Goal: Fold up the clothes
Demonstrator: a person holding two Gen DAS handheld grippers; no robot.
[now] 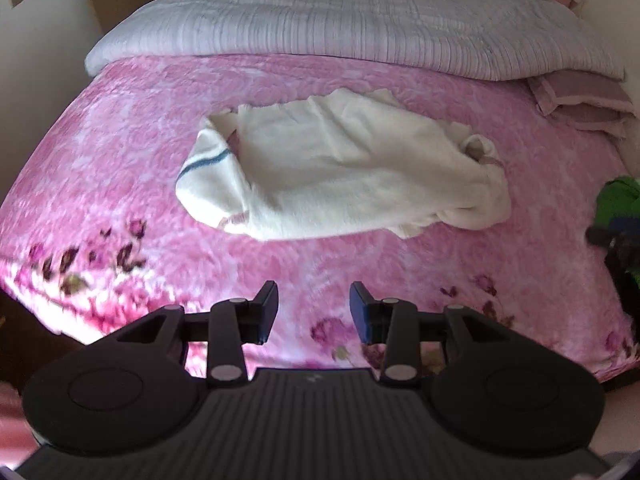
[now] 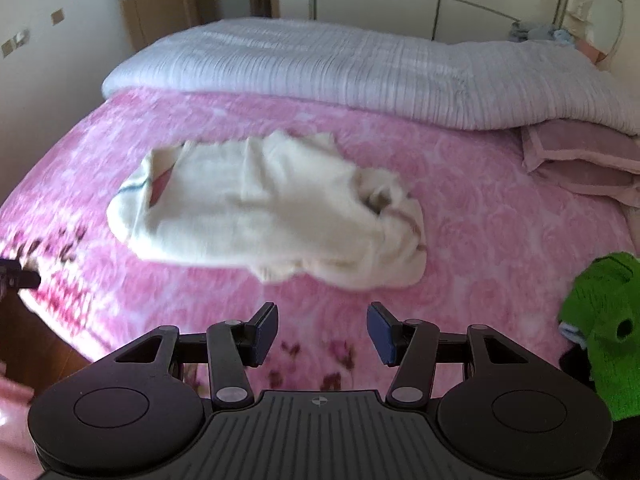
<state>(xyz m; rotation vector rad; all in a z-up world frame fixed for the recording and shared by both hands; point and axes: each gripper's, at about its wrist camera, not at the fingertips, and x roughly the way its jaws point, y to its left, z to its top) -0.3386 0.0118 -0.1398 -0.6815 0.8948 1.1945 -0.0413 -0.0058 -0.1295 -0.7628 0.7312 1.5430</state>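
the left gripper (image 1: pixel 313 312) hangs released and empty over the near edge of the pink floral bed (image 1: pixel 120 152), the cream garment (image 1: pixel 340 168) lies crumpled mid-bed beyond both grippers, and the right gripper (image 2: pixel 322 332) hangs likewise released, a green cloth (image 2: pixel 604 320) to its right.

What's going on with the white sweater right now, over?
Left gripper open, empty. Right gripper open, empty. White sweater lies rumpled on pink blanket, untouched. Green garment off to right, not in the way.
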